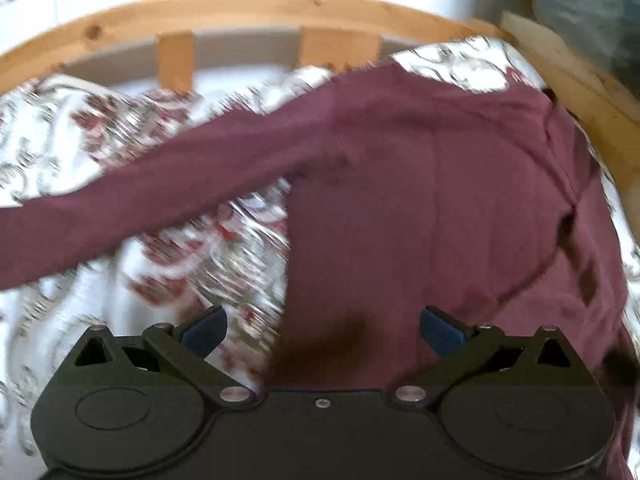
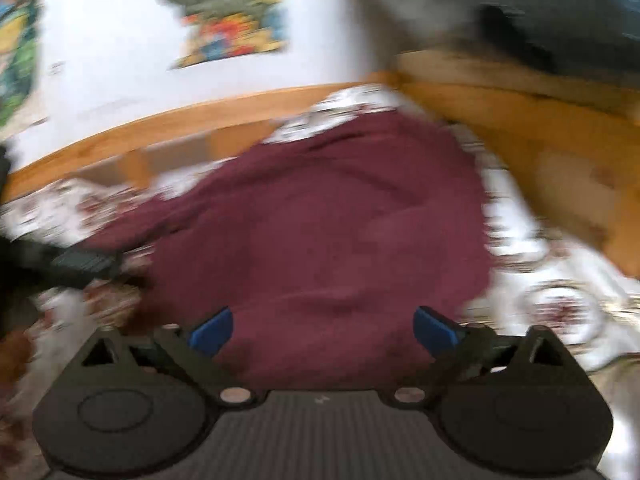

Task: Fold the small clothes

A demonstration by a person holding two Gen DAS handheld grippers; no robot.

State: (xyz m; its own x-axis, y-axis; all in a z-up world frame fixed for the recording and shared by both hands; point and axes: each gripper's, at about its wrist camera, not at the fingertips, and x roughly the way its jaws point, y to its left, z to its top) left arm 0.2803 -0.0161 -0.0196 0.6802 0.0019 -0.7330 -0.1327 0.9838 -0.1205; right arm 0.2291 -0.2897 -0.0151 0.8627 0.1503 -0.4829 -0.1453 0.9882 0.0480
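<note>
Garment: maroon top (image 1: 420, 184) just beyond both grippers, sleeve (image 1: 132, 204) trailing far left.
Left gripper (image 1: 323, 330): jaws wide, empty.
Right gripper (image 2: 323, 330): jaws wide, empty.

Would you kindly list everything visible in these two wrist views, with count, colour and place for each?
Long-sleeved garment: one, maroon, spread on the bedcover, one sleeve stretched out to the left in the left wrist view.
Bedcover: one, white with a red and grey floral print, under the garment.
Bed frame: one, light wood, with slats, running behind and to the right of the bedcover.
Posters: at least two, multicoloured, on the white wall; too blurred to read.
Grey fabric: one heap, beyond the frame's corner.
Left gripper: black with blue pads, open above the garment.
Right gripper: black with blue pads, open above the garment.
</note>
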